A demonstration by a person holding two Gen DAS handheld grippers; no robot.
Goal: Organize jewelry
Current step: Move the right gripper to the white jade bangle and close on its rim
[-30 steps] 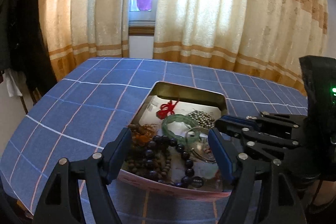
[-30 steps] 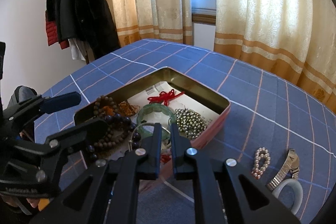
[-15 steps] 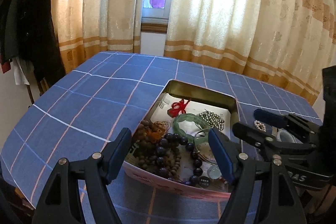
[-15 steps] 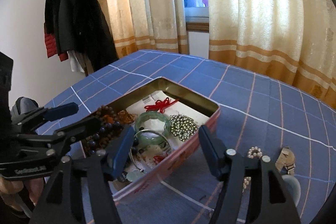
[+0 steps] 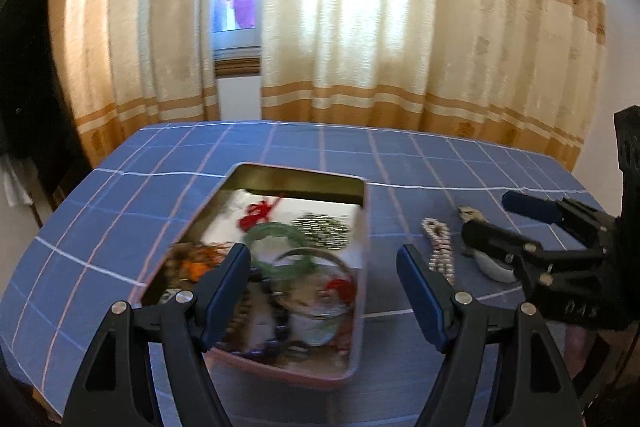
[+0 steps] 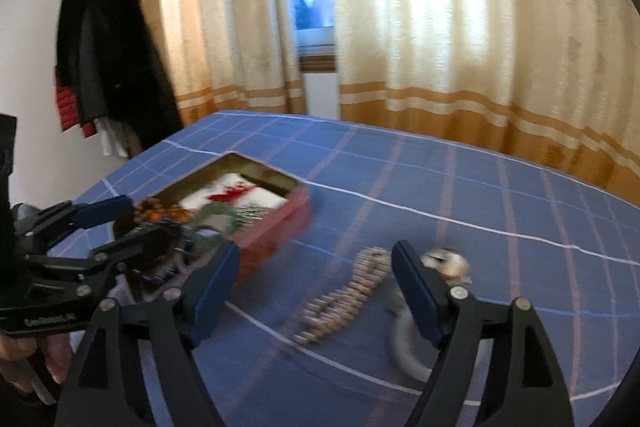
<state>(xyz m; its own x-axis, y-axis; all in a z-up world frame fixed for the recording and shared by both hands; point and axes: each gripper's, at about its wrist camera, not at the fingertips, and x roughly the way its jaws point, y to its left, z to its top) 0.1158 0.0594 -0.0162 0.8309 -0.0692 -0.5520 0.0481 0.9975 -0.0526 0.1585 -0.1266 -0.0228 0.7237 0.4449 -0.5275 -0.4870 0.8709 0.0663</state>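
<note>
A pink tin (image 5: 360, 267) with a gold inside holds several bracelets, bead strings and a red knot; it also shows in the right wrist view (image 6: 280, 223). A pearl bracelet (image 5: 440, 251) (image 6: 344, 303), a metal watch (image 5: 470, 217) (image 6: 448, 263) and a white bangle (image 5: 494, 269) (image 6: 404, 351) lie on the blue cloth right of the tin. My left gripper (image 5: 324, 283) is open and empty over the tin's near end. My right gripper (image 6: 316, 283) is open and empty above the pearl bracelet; it also shows in the left wrist view (image 5: 504, 223).
The table carries a blue checked cloth (image 5: 120, 207). Curtains (image 5: 360, 27) and a window stand behind it. Dark coats (image 6: 104, 59) hang on the wall at the left. The table's edges fall away at left and front.
My right gripper opened after being shut over the tin, then swung right to the loose pieces on the cloth. My left gripper stayed open and shifted slightly right. Both views are motion-blurred now.
</note>
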